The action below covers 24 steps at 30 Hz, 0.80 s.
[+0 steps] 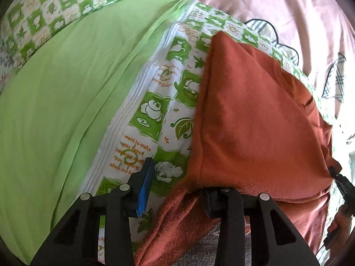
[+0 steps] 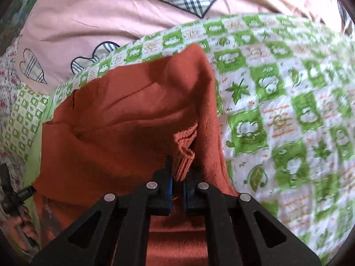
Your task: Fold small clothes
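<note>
Right now the rust-orange garment (image 2: 124, 119) lies bunched on the green-and-white printed sheet (image 2: 277, 102). Its ribbed edge is pinched in the right gripper (image 2: 178, 177), jaws nearly together. The left gripper (image 1: 175, 190) stands partly apart, one finger buried under orange cloth; whether it grips, I cannot tell. A pink quilt (image 2: 93, 20) lies beyond.

Rust garment (image 2: 124, 119) matt fleecy knit; green-print sheet (image 2: 277, 102) smooth cotton.
</note>
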{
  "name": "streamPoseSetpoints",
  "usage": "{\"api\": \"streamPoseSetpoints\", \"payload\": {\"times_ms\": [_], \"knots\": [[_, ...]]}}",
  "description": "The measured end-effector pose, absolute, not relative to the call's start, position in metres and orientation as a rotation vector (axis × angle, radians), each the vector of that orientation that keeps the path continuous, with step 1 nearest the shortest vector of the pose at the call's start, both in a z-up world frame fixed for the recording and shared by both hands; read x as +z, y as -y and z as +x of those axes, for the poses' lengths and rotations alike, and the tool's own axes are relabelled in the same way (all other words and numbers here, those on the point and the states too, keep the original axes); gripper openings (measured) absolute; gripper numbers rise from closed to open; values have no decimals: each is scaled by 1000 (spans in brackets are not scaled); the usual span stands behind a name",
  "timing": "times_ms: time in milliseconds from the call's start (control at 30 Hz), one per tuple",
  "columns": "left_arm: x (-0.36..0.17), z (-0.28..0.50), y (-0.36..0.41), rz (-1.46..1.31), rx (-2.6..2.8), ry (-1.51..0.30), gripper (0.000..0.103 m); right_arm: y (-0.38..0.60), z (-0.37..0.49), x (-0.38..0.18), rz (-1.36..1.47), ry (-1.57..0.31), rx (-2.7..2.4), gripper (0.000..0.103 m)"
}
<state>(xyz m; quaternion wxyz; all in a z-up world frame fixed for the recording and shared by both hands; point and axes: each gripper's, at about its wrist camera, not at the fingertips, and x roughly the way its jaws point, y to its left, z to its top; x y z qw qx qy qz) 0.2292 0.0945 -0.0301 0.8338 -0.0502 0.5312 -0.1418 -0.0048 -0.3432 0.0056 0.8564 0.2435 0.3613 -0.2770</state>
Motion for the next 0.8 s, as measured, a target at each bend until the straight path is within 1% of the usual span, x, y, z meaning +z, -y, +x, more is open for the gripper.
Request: {"api": "streamPoseSetpoints", "payload": {"times_ms": [100,167,233,267,333,400,500,567,633,667,733,800], "knots": [[-30,227,-93,-103,-289,-1120,39,321,-14,45,370,-599,-558,7],[-30,227,-93,-106,-281,-1118,39,316,-11,53,288,-588,-559,7],[-30,227,-92,-105,-276,-1117,39,335,0,31,366,-720,-560,7],[-30,226,-92,-104,-276,-1116,39,349,2,12,433,-806,-578,10],[-31,226,-93,-110,-278,-1118,39,363,-2,-13,519,-915,-603,16],[-30,226,-96,-123,-276,-1125,39,362,-12,-12,534,-899,-601,18],[-29,224,-104,-150,-272,-1140,39,355,-24,3,498,-887,-631,23],[-28,220,-106,-144,-271,-1143,39,352,-32,17,494,-856,-645,37],[-27,213,-109,-131,-273,-1150,39,344,-32,26,526,-838,-605,40],[-27,210,-110,-125,-276,-1156,39,338,-25,26,535,-853,-565,43],[-26,200,-112,-101,-288,-1171,39,315,-17,18,540,-929,-430,48],[-22,189,-116,-76,-305,-1184,37,292,-14,13,511,-996,-343,48]]}}
